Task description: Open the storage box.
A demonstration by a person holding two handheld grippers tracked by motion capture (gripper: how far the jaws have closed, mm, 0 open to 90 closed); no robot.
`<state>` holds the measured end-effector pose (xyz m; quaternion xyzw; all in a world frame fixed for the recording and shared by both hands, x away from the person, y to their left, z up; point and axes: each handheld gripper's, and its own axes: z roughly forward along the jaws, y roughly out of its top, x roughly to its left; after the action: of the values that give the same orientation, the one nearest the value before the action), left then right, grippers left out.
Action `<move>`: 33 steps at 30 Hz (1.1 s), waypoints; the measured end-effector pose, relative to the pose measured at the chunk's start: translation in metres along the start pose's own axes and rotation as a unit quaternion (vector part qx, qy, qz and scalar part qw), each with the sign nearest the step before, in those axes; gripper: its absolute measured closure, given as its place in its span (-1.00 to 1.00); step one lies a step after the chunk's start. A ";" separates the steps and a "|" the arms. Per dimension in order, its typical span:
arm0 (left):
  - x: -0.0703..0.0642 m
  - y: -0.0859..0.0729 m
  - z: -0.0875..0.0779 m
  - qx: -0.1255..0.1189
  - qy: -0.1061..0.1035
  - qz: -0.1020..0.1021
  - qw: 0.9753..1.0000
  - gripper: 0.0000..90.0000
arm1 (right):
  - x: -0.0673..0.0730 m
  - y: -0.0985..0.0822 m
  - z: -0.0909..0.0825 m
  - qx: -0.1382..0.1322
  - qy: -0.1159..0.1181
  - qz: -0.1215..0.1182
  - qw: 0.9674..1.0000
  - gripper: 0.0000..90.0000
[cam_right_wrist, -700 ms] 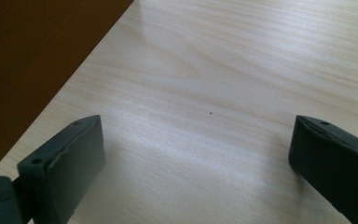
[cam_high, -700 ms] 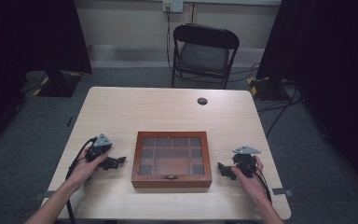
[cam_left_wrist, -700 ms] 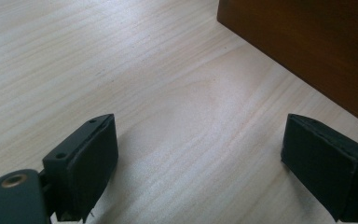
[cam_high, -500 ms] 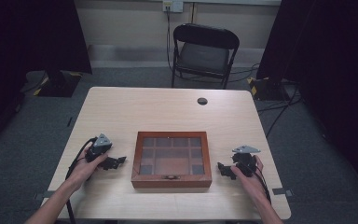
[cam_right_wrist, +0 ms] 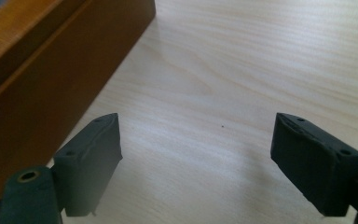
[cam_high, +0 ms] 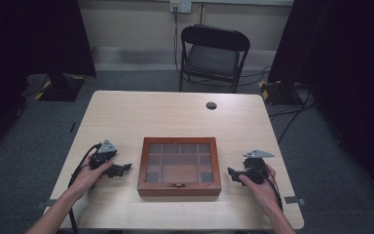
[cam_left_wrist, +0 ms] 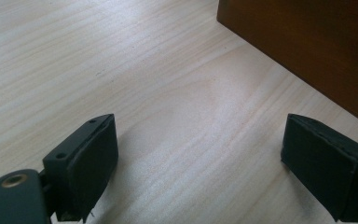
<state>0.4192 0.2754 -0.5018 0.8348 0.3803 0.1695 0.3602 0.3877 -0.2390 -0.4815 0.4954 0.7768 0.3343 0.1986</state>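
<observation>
A shut wooden box [cam_high: 179, 165] with a glass lid and a small front clasp lies in the middle of the light wooden table [cam_high: 175, 114]. My left gripper [cam_high: 124, 168] rests on the table just left of the box, pointing at its side. Its jaws stand wide open over bare wood [cam_left_wrist: 200, 154], with the box's dark side [cam_left_wrist: 317, 46] ahead at the right. My right gripper [cam_high: 231, 173] rests right of the box, pointing at it. Those jaws are also wide open with nothing between them [cam_right_wrist: 198, 161], and the box wall [cam_right_wrist: 51, 79] is at the left.
A small dark round disc [cam_high: 211, 105] sits at the table's far edge. A black folding chair [cam_high: 213, 53] stands behind the table. Black curtains hang at both sides and cables run over the floor at the right.
</observation>
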 end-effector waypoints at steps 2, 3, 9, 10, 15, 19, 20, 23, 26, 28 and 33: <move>0.000 0.000 0.000 0.000 0.000 -0.001 1.000 -0.77 | 0.001 0.001 -0.002 -0.004 0.001 0.000 1.000 -0.62; 0.000 0.000 0.000 0.000 0.000 0.000 1.000 -0.77 | 0.001 0.002 -0.003 -0.008 0.004 0.001 1.000 -0.61; 0.000 0.000 0.000 0.000 0.000 0.000 1.000 -0.77 | 0.004 0.008 -0.014 -0.026 0.018 -0.001 0.999 -0.52; 0.000 0.000 0.000 0.000 0.000 0.000 1.000 -0.77 | 0.005 0.009 -0.016 -0.031 0.020 -0.002 0.999 -0.50; 0.000 0.000 0.000 0.000 0.000 0.000 1.000 -0.77 | 0.008 0.014 -0.024 -0.041 0.038 -0.007 0.998 -0.42; 0.000 0.000 0.000 0.000 0.000 0.000 1.000 -0.77 | 0.012 0.017 -0.028 -0.047 0.052 -0.011 0.997 -0.35; 0.000 0.000 0.000 0.000 0.000 0.000 1.000 -0.77 | 0.013 0.019 -0.031 -0.051 0.058 -0.015 0.997 -0.31; 0.000 0.000 0.000 0.000 0.000 0.000 1.000 -0.77 | 0.017 0.023 -0.037 -0.059 0.075 -0.014 0.995 -0.23; 0.000 0.000 0.000 0.000 0.000 0.000 1.000 -0.77 | 0.021 0.026 -0.041 -0.059 0.092 -0.016 0.994 -0.18; 0.000 0.000 0.000 0.000 0.000 0.000 1.000 -0.77 | 0.024 0.028 -0.042 -0.057 0.107 -0.017 0.992 -0.17; 0.000 0.000 0.000 0.000 0.000 0.000 1.000 -0.77 | 0.030 0.033 -0.047 -0.066 0.139 -0.020 0.988 -0.11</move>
<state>0.4192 0.2754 -0.5018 0.8346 0.3805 0.1694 0.3605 0.3659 -0.2176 -0.4244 0.4141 0.7831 0.4462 0.1271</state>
